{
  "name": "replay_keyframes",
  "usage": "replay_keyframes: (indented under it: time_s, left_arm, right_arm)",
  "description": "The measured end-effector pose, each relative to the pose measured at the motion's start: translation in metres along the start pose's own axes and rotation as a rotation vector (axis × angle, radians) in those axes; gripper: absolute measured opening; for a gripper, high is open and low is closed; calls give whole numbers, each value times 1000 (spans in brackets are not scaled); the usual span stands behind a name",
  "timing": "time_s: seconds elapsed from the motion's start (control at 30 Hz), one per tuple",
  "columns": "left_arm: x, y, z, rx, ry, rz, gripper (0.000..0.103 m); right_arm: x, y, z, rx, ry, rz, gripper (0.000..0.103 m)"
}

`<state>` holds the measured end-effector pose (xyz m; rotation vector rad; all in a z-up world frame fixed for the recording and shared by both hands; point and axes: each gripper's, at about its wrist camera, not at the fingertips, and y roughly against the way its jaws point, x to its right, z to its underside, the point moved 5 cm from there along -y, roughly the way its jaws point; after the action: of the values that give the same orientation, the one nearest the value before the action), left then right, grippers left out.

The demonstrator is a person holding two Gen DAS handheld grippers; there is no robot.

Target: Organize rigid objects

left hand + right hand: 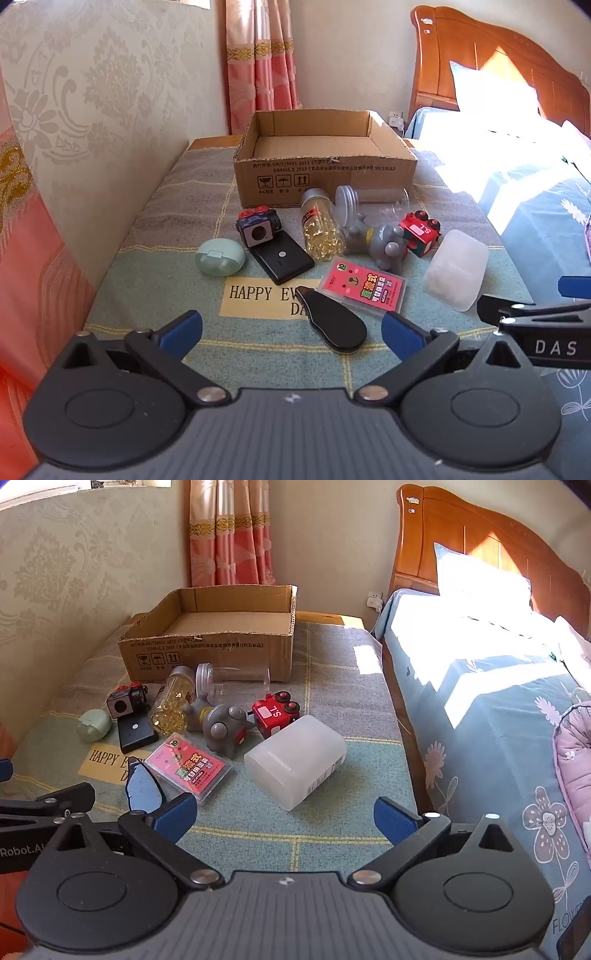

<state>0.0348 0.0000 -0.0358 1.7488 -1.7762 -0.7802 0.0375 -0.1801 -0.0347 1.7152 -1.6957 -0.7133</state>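
An empty cardboard box (321,158) (207,646) stands at the back of the cloth-covered table. In front of it lie a mint oval case (220,257), a toy camera (258,229), a black power bank (282,260), a capsule bottle (320,229), a clear jar (369,201), a grey toy figure (380,240), a red toy train (421,232), a pink card pack (364,288), a black oval object (334,321) and a frosted plastic box (295,760). My left gripper (291,330) hovers open just short of the black oval object. My right gripper (284,814) is open before the frosted box, nothing between its fingers.
A wallpapered wall runs along the left of the table, with a pink curtain (262,55) behind it. A bed (498,701) with a wooden headboard lies close along the right edge. The checked cloth (258,354) near the front edge is bare.
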Motion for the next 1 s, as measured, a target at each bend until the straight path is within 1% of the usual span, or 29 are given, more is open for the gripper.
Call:
replay_keyframes:
  time_s: [0.17,0.23,0.27,1.0]
  left_arm:
    - [3,1,0,10,-12,-10,102]
    - [2,-1,0,2,9,13,102]
    - [5,-2,0,1,5,4,102]
    - [4,4,0,7,2,19,102]
  right_arm:
    - [-2,-1,-2,3,-3,-2,103]
    - [-3,-2,-3,1,0,0,103]
    - [-3,-2,-3,2,-1,0,103]
    - [-1,0,-1,1,3,9,103]
